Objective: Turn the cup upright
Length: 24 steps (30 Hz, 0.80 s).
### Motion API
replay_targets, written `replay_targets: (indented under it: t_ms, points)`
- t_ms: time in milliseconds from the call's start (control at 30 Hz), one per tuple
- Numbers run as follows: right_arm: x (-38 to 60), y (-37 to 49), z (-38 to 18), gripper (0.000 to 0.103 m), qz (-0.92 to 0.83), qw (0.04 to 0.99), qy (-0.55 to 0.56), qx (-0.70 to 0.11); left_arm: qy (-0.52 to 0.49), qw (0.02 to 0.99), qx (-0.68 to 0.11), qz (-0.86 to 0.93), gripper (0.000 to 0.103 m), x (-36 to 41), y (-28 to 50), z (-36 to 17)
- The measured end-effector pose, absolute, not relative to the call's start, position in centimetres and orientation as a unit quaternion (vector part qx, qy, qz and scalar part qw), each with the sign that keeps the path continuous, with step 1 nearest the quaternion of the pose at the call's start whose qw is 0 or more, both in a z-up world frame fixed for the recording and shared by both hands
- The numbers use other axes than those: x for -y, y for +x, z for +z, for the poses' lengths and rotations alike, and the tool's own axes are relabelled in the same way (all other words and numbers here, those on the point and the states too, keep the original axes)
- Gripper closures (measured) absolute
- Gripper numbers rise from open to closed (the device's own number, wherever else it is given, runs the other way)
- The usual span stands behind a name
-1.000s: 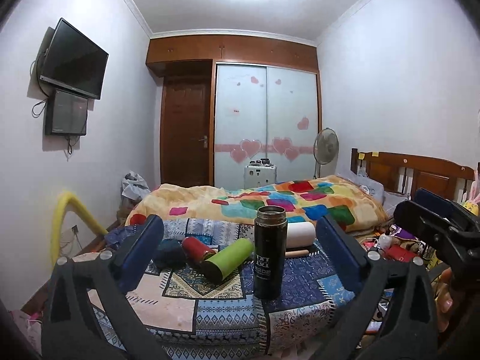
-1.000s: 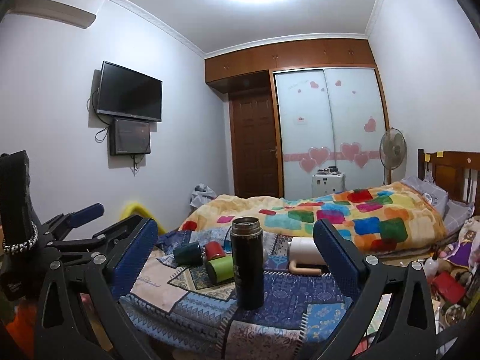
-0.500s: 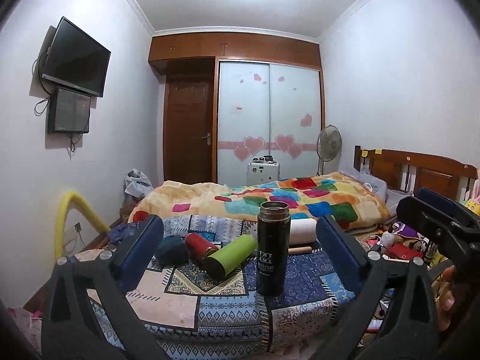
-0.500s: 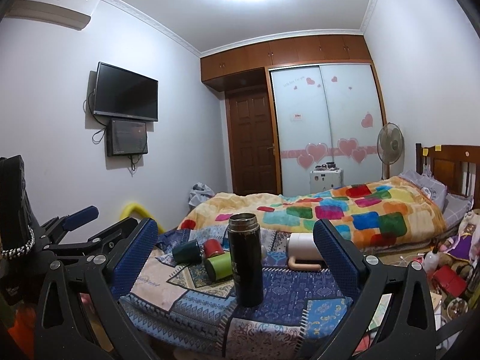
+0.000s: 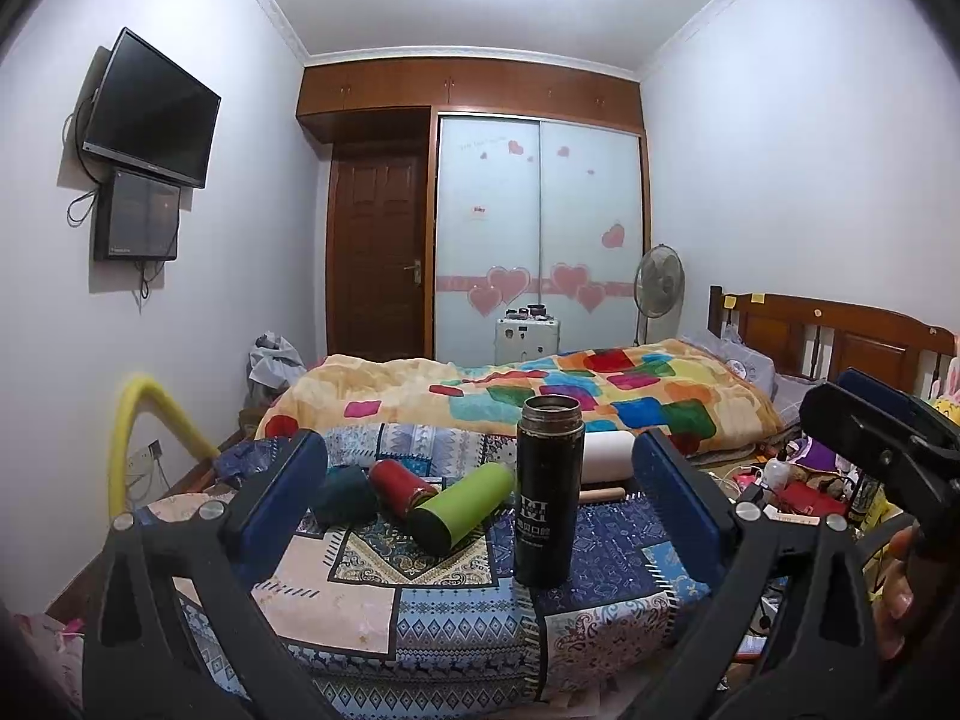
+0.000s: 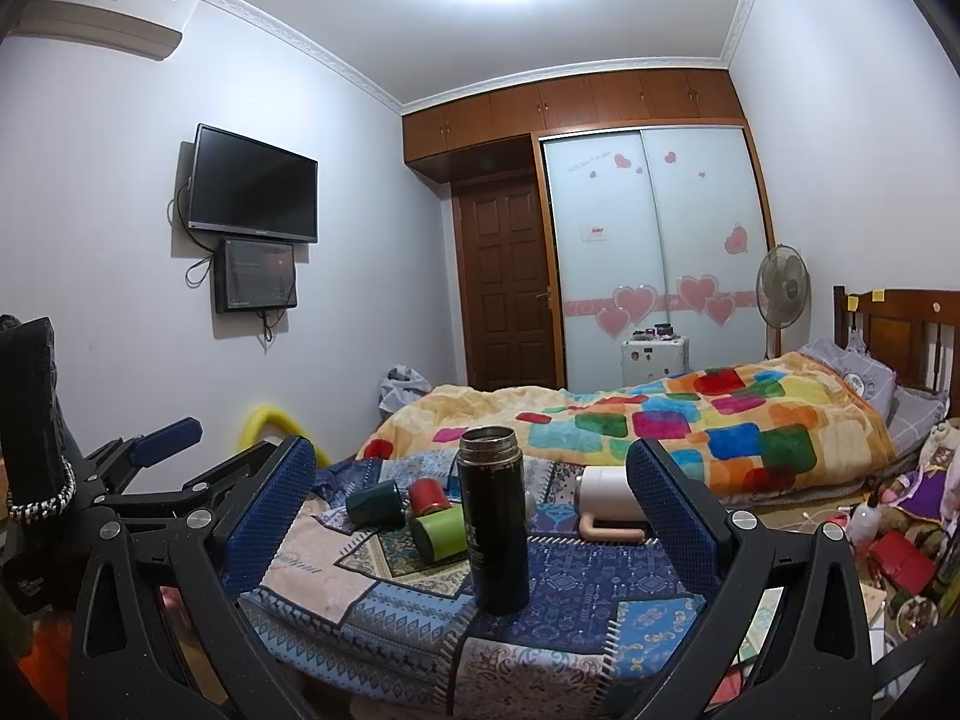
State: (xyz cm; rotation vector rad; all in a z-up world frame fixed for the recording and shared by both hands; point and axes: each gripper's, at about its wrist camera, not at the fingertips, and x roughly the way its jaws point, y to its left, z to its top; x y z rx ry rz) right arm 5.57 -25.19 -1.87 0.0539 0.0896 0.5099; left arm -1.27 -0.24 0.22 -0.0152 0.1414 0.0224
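We hold both grippers, left gripper (image 5: 480,504) and right gripper (image 6: 474,510), spread wide and empty before the upright black flask (image 5: 549,489), so next we must reach 1 lying cup, perhaps the green cup (image 5: 465,510).

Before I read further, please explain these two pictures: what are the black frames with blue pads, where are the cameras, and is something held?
No robot here: a person holds one two-finger tool in each hand. Each picture comes from a camera on one tool, looking forward along its fingers. The left gripper and right gripper are both open and hold nothing. On the patchwork cloth a black flask stands upright. The green cup, red cup, dark teal cup and white cup lie on their sides.
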Motion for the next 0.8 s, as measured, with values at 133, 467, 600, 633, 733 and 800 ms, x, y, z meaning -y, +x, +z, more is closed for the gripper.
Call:
replay_targets:
  t_ms: [133, 467, 600, 633, 733, 800]
  points:
    - [25.18, 5.57, -1.86, 0.0, 0.253, 0.966, 0.028, -0.045, -0.007, 0.997, -0.071, 0.01, 0.0, 0.33, -1.31, 0.23]
    - [25.14, 5.52, -1.8, 0.0, 0.25, 0.967, 0.026, -0.043, -0.013, 0.997, -0.079, 0.002, 0.0, 0.1, -1.04, 0.15]
    - [25.25, 5.6, -1.86, 0.0, 0.248, 0.968, 0.026, -0.042, -0.015, 0.997, -0.079, 0.0, 0.0, 0.05, -1.03, 0.21]
    - [25.26, 5.67, -1.87, 0.0, 0.248, 0.967, 0.026, -0.043, -0.014, 0.997, -0.078, 0.0, 0.0, 0.08, -1.07, 0.2]
    - [25.25, 5.78, -1.95, 0.0, 0.248, 0.967, 0.028, -0.046, -0.014, 0.997, -0.08, -0.002, 0.0, 0.08, -1.06, 0.15]
    - [25.28, 5.85, -2.0, 0.0, 0.247, 0.967, 0.029, -0.047, -0.015, 0.997, -0.082, -0.004, 0.0, 0.05, -1.06, 0.14]
